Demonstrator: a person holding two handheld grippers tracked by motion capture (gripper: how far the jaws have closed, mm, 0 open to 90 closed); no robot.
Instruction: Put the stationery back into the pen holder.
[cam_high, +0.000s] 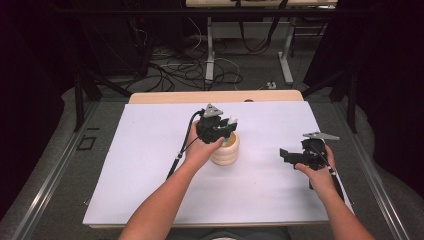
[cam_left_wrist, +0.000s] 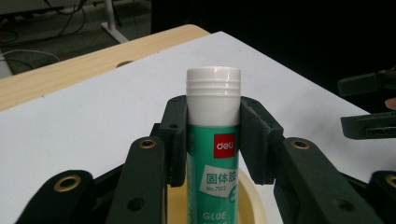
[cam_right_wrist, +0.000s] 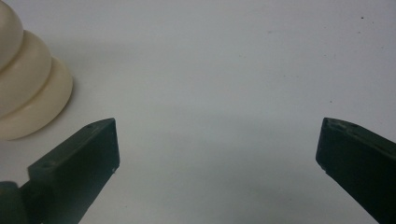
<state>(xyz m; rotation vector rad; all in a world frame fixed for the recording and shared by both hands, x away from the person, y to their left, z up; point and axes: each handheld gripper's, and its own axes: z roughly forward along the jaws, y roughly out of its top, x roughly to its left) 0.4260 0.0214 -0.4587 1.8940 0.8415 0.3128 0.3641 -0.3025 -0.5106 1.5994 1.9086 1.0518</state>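
Already the left tongs (cam_left_wrist: 213, 140) clamp the glue stick (cam_left_wrist: 213, 140) upright over the cream ribbed holder (cam_high: 225, 149), its base seemingly just inside; lowering and release remain. Right tongs (cam_right_wrist: 217, 149) wait wide, empty, over the worktop (cam_high: 150, 165).

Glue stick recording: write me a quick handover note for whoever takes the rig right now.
Left tongs: shut on the glue stick, gripping it upright just below its white cap, right over the cream ribbed holder.
Right tongs: open, with nothing between the jaws, held low above the white table sheet to the right of the holder.
Done: glue stick picked up and brought to the holder's mouth; its lower end seems to be just inside the rim.
Left: lower it fully in, release, draw the left tongs away. How deep it sits cannot be told.
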